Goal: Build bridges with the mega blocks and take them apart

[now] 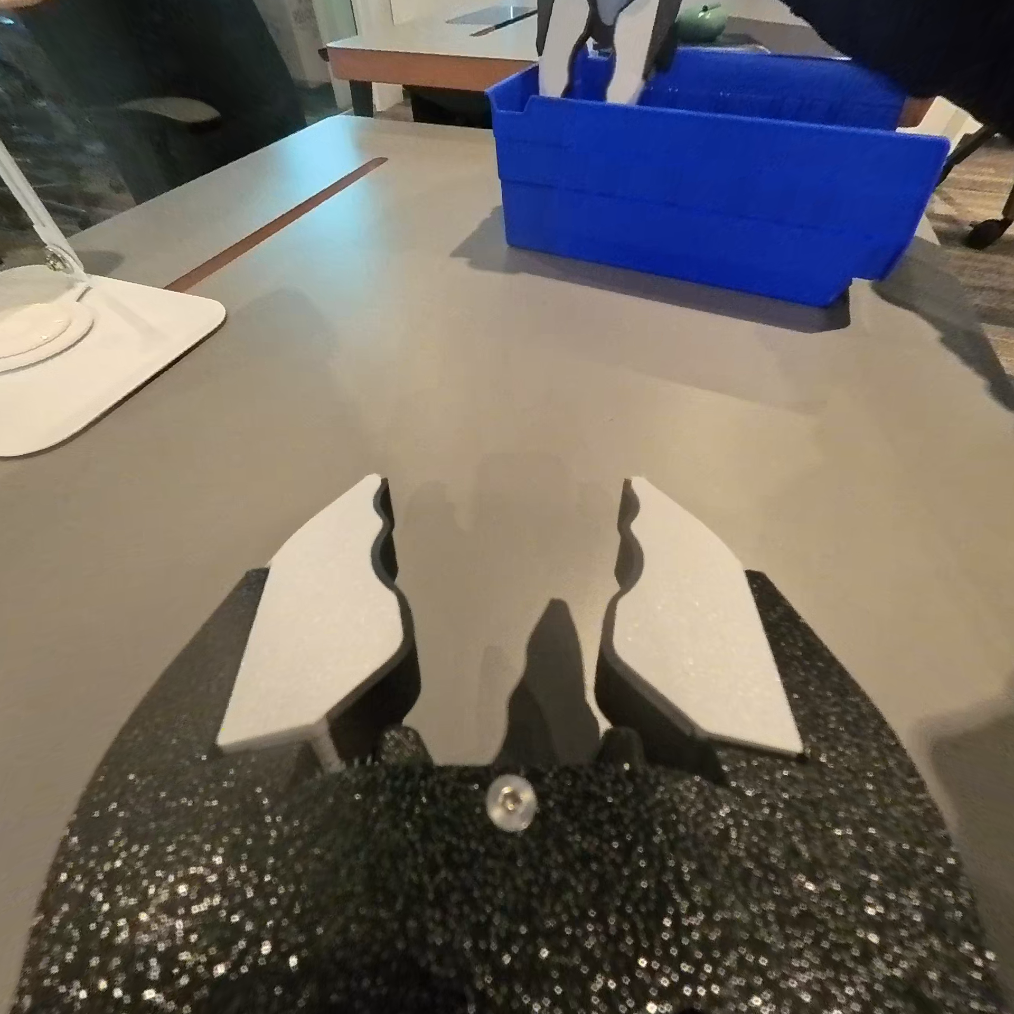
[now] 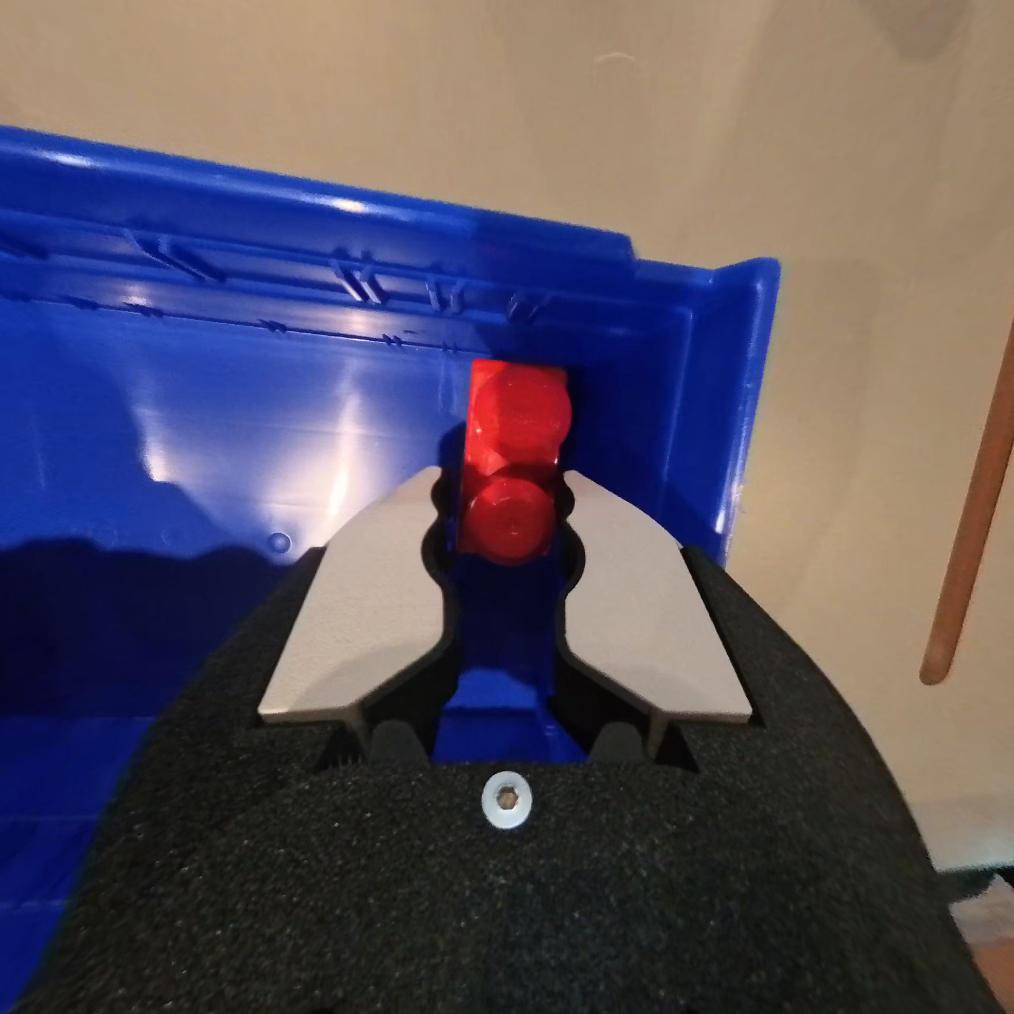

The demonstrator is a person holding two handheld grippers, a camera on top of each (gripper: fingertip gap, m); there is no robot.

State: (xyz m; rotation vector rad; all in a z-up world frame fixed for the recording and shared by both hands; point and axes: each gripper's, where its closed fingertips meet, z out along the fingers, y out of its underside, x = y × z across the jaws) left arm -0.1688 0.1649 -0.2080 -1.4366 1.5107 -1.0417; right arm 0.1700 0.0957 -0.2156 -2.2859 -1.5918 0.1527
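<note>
My right gripper reaches down into the blue bin. A red two-stud mega block lies on the bin floor in the far right corner, with its near stud between my right fingertips. A thin gap shows between the left pad and the block, so the pads do not clamp it. In the left wrist view the right gripper dips into the blue bin at the far right of the grey table. My left gripper is wide open and empty, low over the table.
A white stand base sits at the table's left. A brown strip runs across the table top. An office chair and another table stand behind. The bin's walls rise close around the red block. Some 35 cm of space lies between my two pairs of fingers.
</note>
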